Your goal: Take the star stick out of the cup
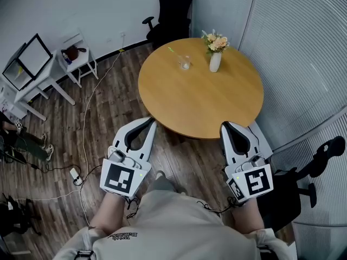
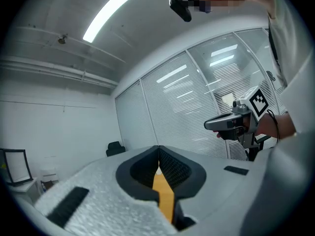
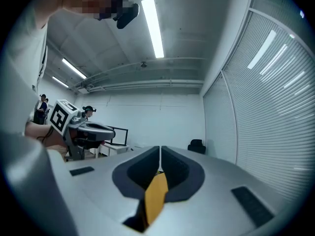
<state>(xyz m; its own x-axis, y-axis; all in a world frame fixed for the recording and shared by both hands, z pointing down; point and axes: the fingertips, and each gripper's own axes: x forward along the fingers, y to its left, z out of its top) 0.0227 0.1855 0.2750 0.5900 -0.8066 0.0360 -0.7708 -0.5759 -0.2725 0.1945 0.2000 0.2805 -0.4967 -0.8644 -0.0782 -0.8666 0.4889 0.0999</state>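
Nothing is yet begun. The left tongs (image 1: 147, 124) and right tongs (image 1: 226, 127) are held clenched and empty, short of the tabletop (image 1: 200, 102). The cup (image 1: 185, 62) is seen on its far side. The stick cannot be made out.

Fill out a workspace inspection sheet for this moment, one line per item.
Surface: round wooden table, things only on its far side.
Job's things: clear cup upright on the table; small green bit beside it, too small to tell whether it is the star stick.
Clutter: white vase of flowers right of the cup, apart from it.
Grippers: left tongs and right tongs both shut, nothing between them, held short of the table's near edge.
Cables: white cable across the wood floor to a power strip.
Surroundings: black chair beyond the table, white side table, blinds on the right.
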